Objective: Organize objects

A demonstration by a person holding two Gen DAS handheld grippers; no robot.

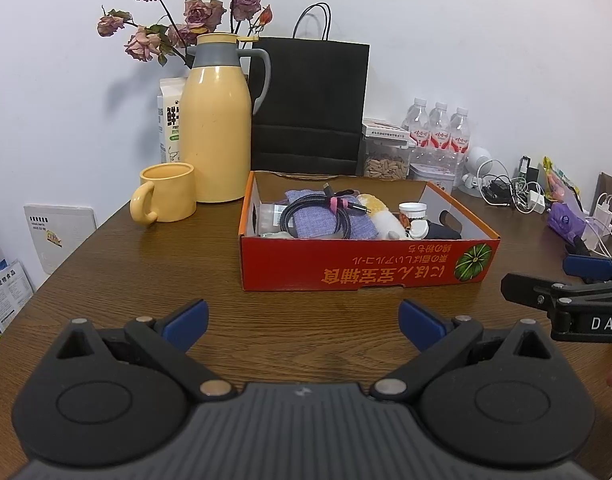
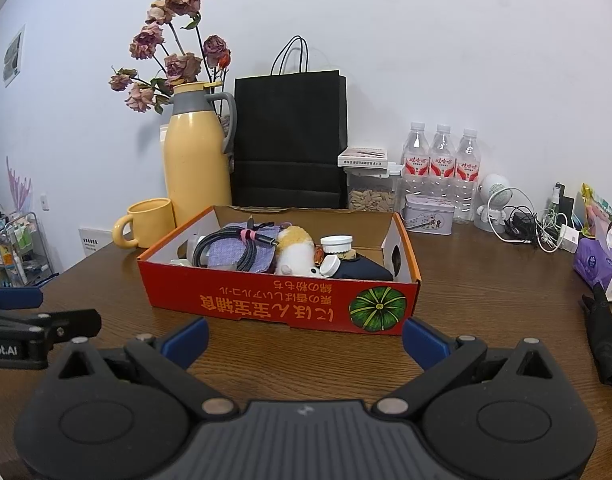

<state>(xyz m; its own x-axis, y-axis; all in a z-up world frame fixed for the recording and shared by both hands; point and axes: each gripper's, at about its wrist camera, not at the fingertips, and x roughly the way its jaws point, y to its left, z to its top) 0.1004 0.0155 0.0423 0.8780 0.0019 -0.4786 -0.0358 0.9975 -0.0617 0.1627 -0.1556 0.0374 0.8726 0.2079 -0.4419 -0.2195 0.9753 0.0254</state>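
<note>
nearest us, our left gripper (image 1: 302,322) and right gripper (image 2: 304,340) both hover low over the bare wood of the tabletop (image 1: 118,272), each with its blue pads spread wide apart and nothing between them; we judge they sit side by side, squared to the box, so either can reach in. just beyond, at twelve o'clock, lies the red cardboard box (image 1: 366,268), long side toward us, and the small things are gathered inside it: one coiled braided cable (image 1: 326,214) resting on one lilac cloth pouch (image 1: 330,224), one plush toy (image 1: 380,216) at its three o'clock, one white-capped jar (image 1: 412,211) and one dark pouch (image 2: 358,270) further right. this could be a box filled and finished or a box about to be emptied and sorted; we cannot tell which. at ten o'clock, one yellow mug (image 1: 168,192) stands just beside one yellow thermos (image 1: 216,120), a matched pair kept together. behind the box, one black paper bag (image 1: 310,100) leans by the wall, with a clear tub of nuts (image 1: 386,160), one tin (image 2: 428,216) and three water bottles (image 1: 440,128) in a row at one o'clock. at two o'clock a tangle of chargers (image 2: 526,228) lies loose.
</note>
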